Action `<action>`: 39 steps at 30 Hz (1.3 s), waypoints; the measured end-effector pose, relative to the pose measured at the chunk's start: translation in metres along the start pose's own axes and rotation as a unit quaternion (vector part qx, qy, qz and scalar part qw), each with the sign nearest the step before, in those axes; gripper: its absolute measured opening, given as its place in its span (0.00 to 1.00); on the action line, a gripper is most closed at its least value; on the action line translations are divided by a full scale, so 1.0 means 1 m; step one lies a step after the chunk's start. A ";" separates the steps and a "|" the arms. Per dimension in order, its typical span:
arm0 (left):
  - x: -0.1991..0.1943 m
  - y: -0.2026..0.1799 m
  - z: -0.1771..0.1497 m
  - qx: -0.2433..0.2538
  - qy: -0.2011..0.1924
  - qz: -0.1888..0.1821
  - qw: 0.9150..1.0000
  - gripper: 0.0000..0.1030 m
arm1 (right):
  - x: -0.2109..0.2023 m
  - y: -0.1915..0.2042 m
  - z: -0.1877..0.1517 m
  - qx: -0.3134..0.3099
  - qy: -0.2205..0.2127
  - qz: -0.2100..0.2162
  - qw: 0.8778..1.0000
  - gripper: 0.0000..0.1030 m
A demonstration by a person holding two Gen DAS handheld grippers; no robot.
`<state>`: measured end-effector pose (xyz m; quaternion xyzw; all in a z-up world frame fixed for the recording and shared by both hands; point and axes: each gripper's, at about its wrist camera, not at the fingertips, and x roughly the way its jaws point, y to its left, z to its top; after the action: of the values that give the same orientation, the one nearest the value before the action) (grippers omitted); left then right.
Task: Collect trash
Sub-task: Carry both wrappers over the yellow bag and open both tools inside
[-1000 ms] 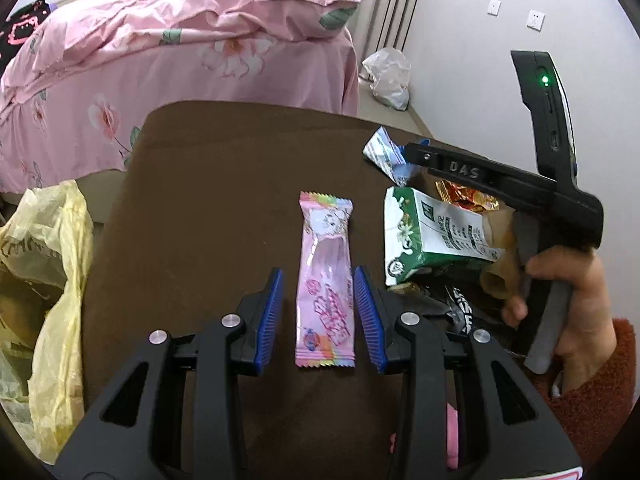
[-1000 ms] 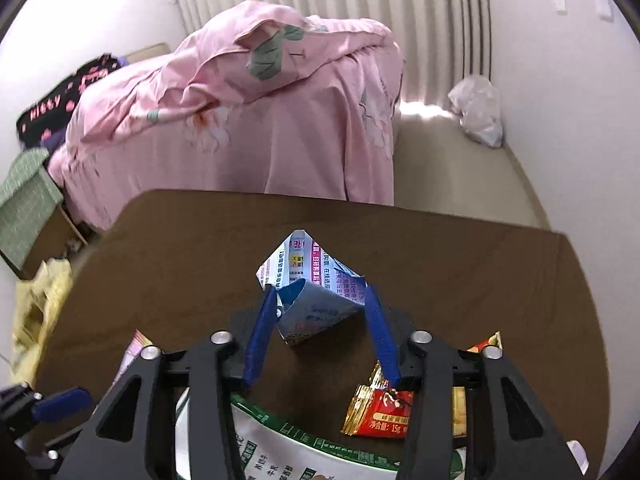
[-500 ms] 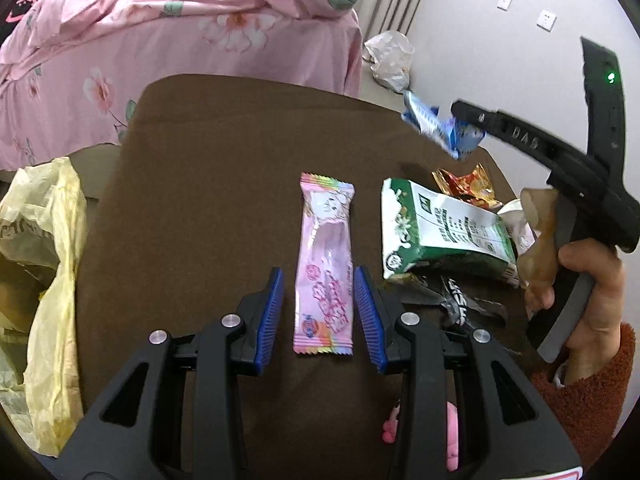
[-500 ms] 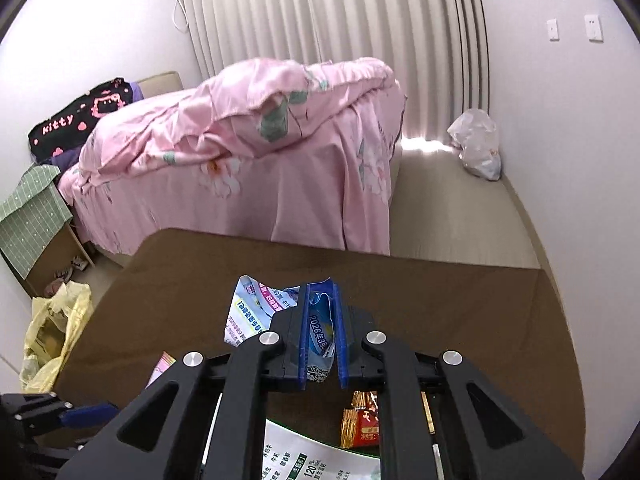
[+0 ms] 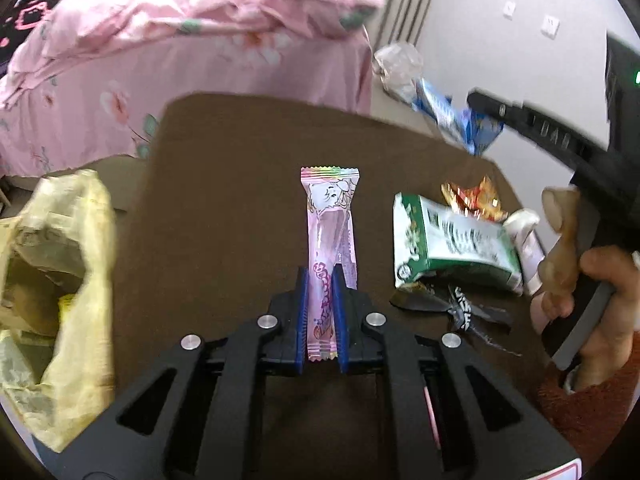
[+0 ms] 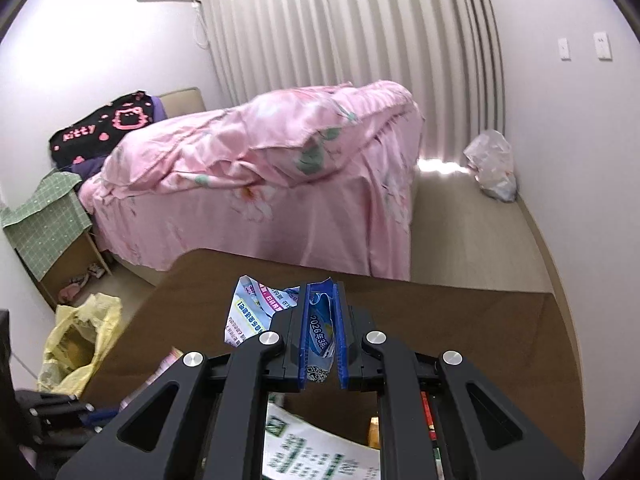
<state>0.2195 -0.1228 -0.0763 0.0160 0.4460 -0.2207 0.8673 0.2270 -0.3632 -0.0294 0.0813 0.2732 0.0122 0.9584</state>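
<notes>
We have our left gripper (image 5: 323, 280) clamped on the near end of a pink candy wrapper (image 5: 331, 236), which lies lengthwise on the brown table (image 5: 224, 200) with its far end pointing toward the bed (image 5: 180, 52). Our right gripper (image 6: 323, 312) has its jaws pressed together on a crumpled blue-and-white wrapper (image 6: 256, 312), held up above the tabletop; in the left wrist view it shows as a blurred blue scrap (image 5: 452, 120) in the air. To the right of the candy wrapper sit a green-and-white carton (image 5: 448, 248), a red-and-gold foil wrapper (image 5: 472, 196) behind it and a black wrapper (image 5: 456, 304) in front. A yellow plastic bag (image 5: 52, 280) stands open beside the table's left edge.
</notes>
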 end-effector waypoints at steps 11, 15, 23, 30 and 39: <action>-0.108 0.124 -0.015 -0.107 -0.084 0.129 0.982 0.11 | -0.036 0.125 0.000 -0.090 -0.018 0.136 0.987 0.11; -0.125 0.160 -0.034 -0.146 -0.083 0.162 0.972 0.11 | -0.027 0.192 -0.013 -0.117 0.019 0.201 0.972 0.11; -0.135 0.192 -0.063 -0.191 -0.080 0.169 0.964 0.11 | -0.006 0.267 -0.031 -0.157 0.041 0.245 0.956 0.11; -0.130 0.204 -0.075 -0.211 -0.077 0.159 0.961 0.11 | 0.010 0.274 -0.042 -0.160 0.056 0.248 0.954 0.11; -0.110 0.209 -0.081 -0.222 -0.057 0.147 0.962 0.11 | 0.025 0.279 -0.055 -0.175 0.077 0.244 0.951 0.12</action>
<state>0.1849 0.1250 -0.0744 -0.1241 0.4266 0.0132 0.8958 0.2245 -0.0781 -0.0433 -0.0243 0.3112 0.2993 0.9016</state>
